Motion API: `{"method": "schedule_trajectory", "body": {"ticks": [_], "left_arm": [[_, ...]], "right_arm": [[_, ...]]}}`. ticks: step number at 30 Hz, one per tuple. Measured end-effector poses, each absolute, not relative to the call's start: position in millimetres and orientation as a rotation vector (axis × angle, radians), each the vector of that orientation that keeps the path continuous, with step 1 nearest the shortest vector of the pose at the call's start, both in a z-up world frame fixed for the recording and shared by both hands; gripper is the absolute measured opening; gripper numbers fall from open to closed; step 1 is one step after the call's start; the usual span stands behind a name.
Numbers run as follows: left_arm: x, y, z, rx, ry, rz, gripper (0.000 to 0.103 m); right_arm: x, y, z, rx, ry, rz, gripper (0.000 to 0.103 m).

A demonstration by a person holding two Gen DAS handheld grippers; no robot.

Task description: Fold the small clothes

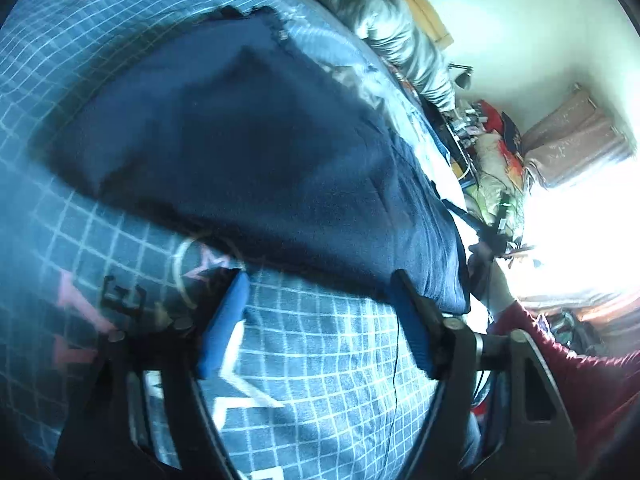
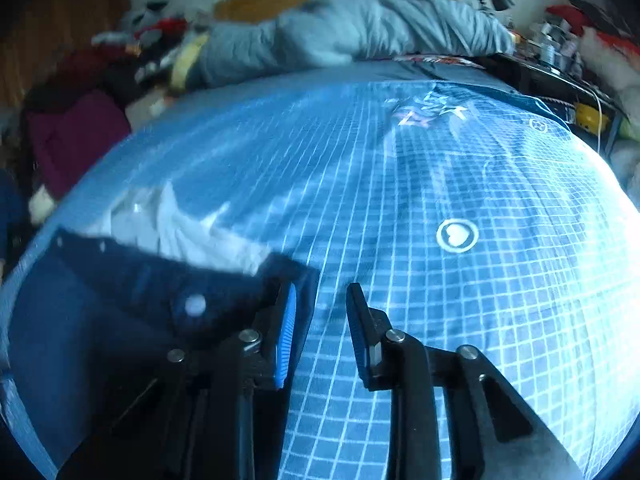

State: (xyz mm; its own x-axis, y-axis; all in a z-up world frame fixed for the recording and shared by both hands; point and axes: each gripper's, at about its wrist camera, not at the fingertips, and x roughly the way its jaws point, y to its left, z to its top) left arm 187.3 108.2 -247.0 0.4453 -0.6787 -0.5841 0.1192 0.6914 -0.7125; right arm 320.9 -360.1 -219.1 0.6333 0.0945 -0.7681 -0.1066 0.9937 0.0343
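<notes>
left wrist view: left tongs (image 1: 320, 300) open, empty, beside navy garment (image 1: 248, 132) on checked bedspread (image 1: 320, 360); right tongs (image 2: 320, 300) parted, empty

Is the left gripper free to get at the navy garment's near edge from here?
Probably yes: the left gripper has open, empty jaws, and the navy garment lies flat just ahead on the checked bedspread, with nothing between.

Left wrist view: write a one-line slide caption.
Open left hand-held gripper hovers over the blue grid-patterned bedsheet, just short of the flat dark navy fabric garment.
</notes>
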Motion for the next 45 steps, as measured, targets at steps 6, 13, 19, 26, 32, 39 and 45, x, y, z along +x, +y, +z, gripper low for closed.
{"method": "schedule_trajectory", "body": {"ticks": [6,13,19,26,32,39,45], "left_arm": [[186.3,91.9,-241.1,-0.608,0.967,-0.514,0.096],[170.2,132.7,-241.9,-0.821,0.857,-0.321,0.058],[184.6,151.9,-263.0,-0.938,0.900,-0.200,0.039],[213.4,156.6,-268.2,-0.932,0.819,-0.191,0.041],[236.8,152.9,-256.5,-0.832,0.778,-0.186,0.022],[225.5,100.6,-200.1,-0.406,0.681,-0.198,0.006],[212.0,55.5,-182.5,-0.145,0.624,-0.256,0.006]], "right_arm": [[281.3,-361.8,-185.0,0.107,0.780,0.094,0.037],[196.1,-308.6,-156.9,0.032,0.750,0.188,0.043],[137.0,-250.4,-164.8,-0.015,0.792,0.294,0.049],[121.9,-216.2,-162.7,-0.028,0.789,0.352,0.050],[147.1,-196.4,-136.0,0.050,0.768,0.443,0.057],[266.3,-140.3,-124.0,0.276,0.869,0.716,0.074],[379.2,-54.5,-153.3,0.389,1.100,0.926,0.075]]}}
